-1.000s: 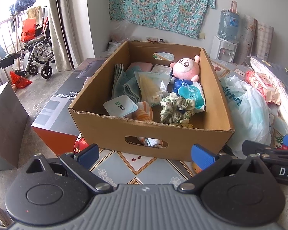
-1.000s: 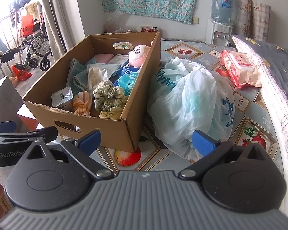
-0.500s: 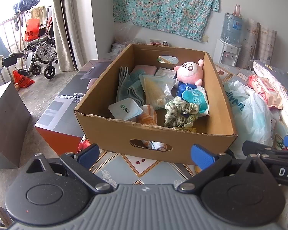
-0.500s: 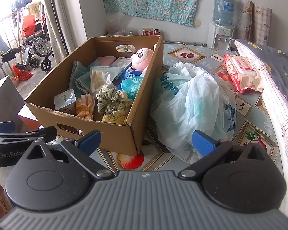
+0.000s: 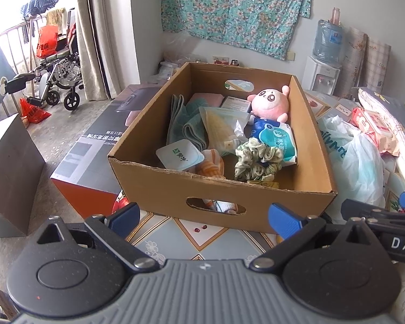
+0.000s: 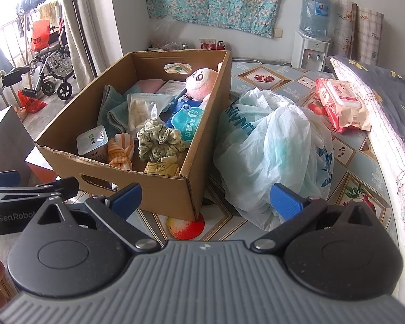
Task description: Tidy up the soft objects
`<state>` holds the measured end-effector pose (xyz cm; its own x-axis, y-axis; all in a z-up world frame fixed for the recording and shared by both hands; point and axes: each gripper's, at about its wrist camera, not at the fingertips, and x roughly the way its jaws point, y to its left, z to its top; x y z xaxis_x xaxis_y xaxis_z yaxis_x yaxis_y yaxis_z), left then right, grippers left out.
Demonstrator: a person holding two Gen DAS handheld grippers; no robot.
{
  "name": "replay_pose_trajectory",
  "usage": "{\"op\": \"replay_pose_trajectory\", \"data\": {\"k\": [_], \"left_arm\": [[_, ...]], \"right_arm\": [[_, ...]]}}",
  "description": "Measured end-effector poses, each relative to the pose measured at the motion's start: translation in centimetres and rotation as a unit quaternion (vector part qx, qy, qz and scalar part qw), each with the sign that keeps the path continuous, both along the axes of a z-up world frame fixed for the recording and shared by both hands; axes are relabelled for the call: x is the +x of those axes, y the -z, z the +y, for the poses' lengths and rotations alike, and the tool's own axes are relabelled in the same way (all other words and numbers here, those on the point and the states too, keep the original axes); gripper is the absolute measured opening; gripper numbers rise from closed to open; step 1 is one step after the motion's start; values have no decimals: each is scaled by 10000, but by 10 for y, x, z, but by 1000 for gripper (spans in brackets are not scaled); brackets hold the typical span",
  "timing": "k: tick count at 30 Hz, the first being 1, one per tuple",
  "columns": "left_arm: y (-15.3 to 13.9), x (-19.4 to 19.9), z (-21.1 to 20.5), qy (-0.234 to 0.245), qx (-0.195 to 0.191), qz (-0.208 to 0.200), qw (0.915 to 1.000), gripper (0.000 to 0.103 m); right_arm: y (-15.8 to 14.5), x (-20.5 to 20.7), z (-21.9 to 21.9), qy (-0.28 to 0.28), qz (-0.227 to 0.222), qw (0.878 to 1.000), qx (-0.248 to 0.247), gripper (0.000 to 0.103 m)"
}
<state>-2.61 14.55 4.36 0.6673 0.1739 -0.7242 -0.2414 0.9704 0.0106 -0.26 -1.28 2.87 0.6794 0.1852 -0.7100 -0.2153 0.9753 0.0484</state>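
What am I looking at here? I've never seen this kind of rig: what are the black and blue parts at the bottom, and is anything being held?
There is no robot: a person carries handheld tongs in each hand, each with a fisheye camera looking along its two blue-tipped fingers. One picture is from the left tongs, the other from the right tongs. Both are open and hold nothing.

Ahead, on a patterned mat, stands an open cardboard box. Inside are a pink plush, a green towel, a scrunchie, an orange striped cloth and some packets. To the box's right lies a plastic bag; past it, a wipes pack.
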Motion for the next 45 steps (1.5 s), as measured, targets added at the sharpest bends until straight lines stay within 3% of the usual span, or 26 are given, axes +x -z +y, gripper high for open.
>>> {"op": "replay_pose_trajectory", "data": {"k": [45], "left_arm": [[0,0,1,-7,14,4,10000,102]], "right_arm": [[0,2,2,-7,19,10000,3,102]]}}
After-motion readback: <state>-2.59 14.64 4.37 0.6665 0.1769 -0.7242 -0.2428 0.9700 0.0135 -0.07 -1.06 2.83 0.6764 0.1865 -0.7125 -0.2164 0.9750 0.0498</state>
